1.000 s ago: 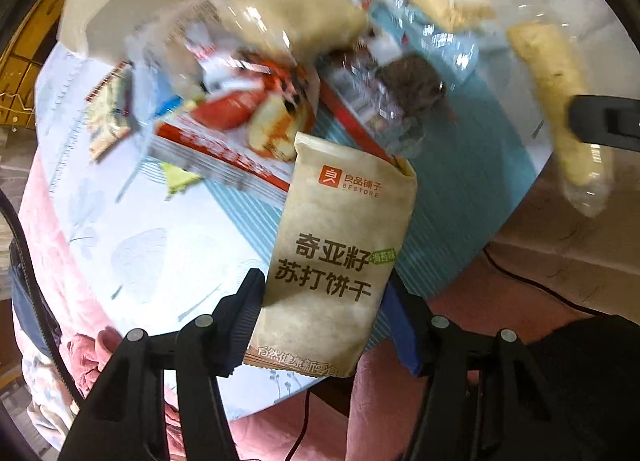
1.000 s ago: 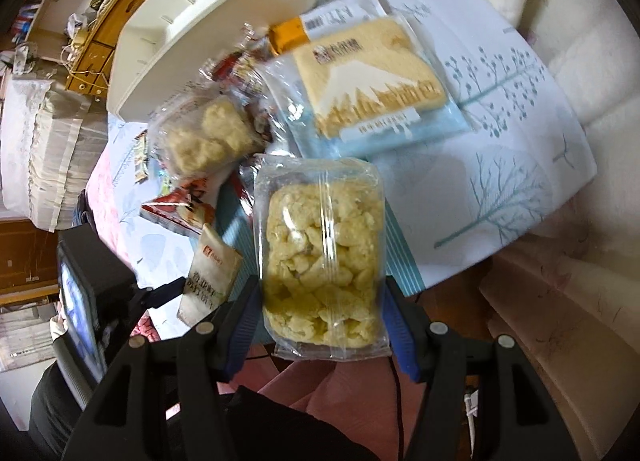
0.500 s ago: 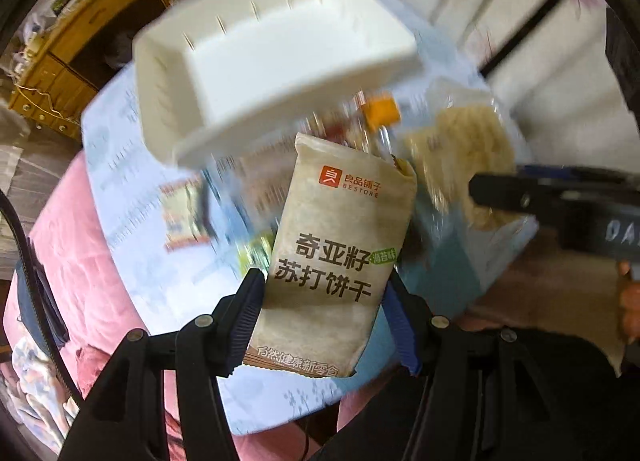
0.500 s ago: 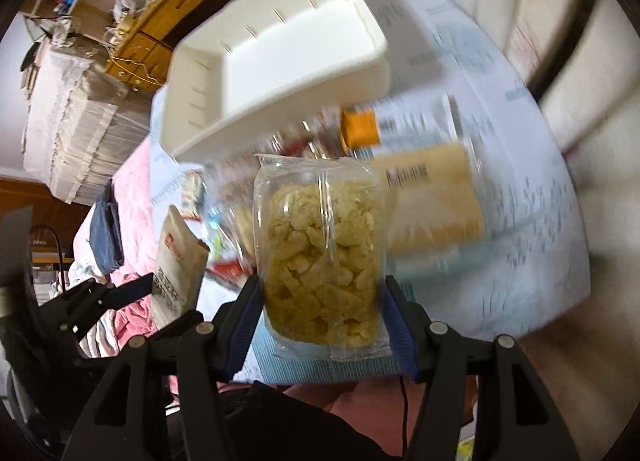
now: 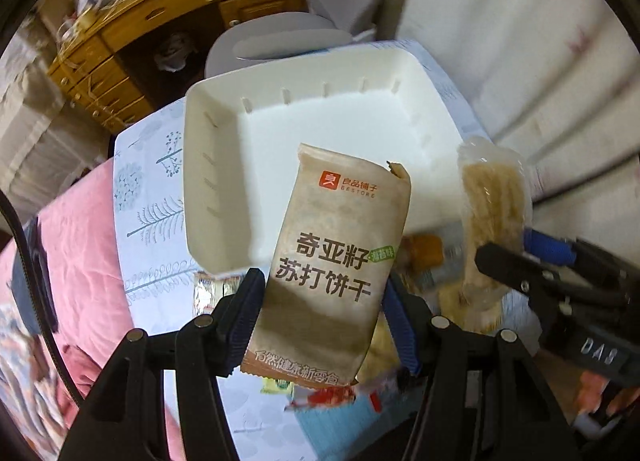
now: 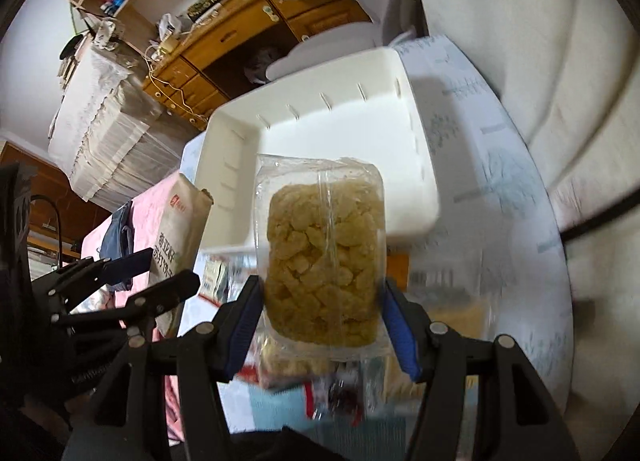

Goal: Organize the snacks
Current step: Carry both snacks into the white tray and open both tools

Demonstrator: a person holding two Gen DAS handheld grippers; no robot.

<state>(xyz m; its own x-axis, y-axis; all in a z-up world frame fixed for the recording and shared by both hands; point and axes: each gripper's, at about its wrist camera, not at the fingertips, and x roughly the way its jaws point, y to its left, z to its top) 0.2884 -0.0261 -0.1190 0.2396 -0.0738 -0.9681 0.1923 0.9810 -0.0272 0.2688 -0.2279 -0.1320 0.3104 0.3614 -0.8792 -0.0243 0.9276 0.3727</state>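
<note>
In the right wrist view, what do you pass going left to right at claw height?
Left claw → brown cracker packet → clear bag of yellow puffed snacks, in the right claw → blurred orange-labelled packet.

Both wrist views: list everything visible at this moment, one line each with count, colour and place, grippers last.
Cracker packet: one, beige-brown with dark print, clamped in the left gripper, in front of the bin.
Clear snack bag: one, transparent with yellow pieces, clamped in the right gripper.
Storage bin: one, white, nothing inside it, on the table behind both packets.
Loose snack packets: several, mixed colours, blurred, on the table below the grippers.
Tablecloth: one, pale with tree print.
Wooden desk: one, brown, cluttered, background.
Left gripper: black with blue pads, shut on the cracker packet.
Right gripper: same build, shut on the clear snack bag.
</note>
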